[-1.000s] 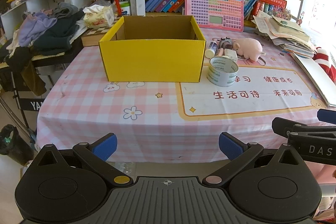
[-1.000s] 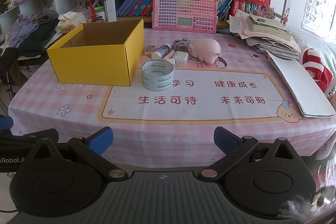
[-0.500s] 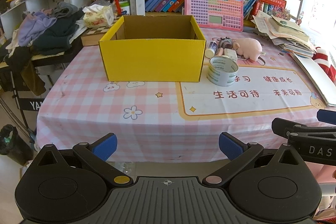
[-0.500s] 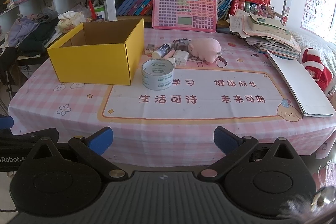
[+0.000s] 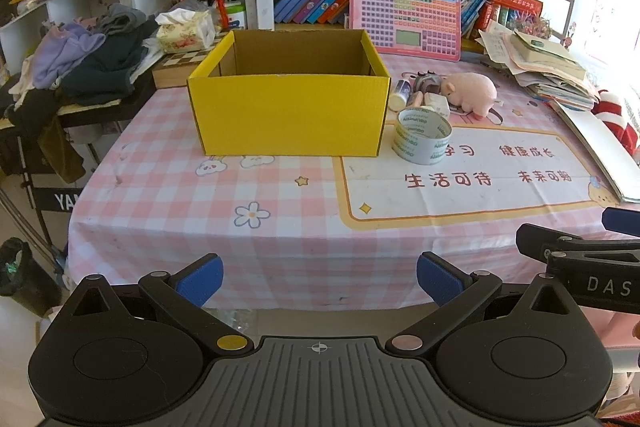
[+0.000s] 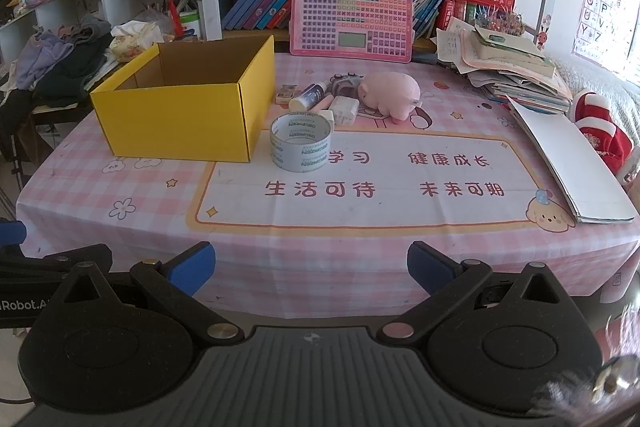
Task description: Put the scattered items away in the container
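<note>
An open yellow cardboard box (image 5: 290,113) (image 6: 180,115) stands on the pink checked table. To its right a roll of clear tape (image 5: 423,140) (image 6: 302,143) stands on its edge. Behind it lie a pink plush pig (image 5: 470,94) (image 6: 390,95), a small white bottle (image 6: 307,96), a small grey camera (image 6: 346,83) and a white eraser-like block (image 6: 344,109). My left gripper (image 5: 319,277) is open and empty, off the table's near edge. My right gripper (image 6: 310,264) is open and empty, also off the near edge.
A pink keyboard toy (image 6: 352,21) leans against the bookshelf behind. A stack of papers and books (image 6: 516,75) and a white board (image 6: 568,159) lie at the right. A red plush (image 6: 600,135) sits at the far right. Clothes (image 5: 84,63) are piled left of the table.
</note>
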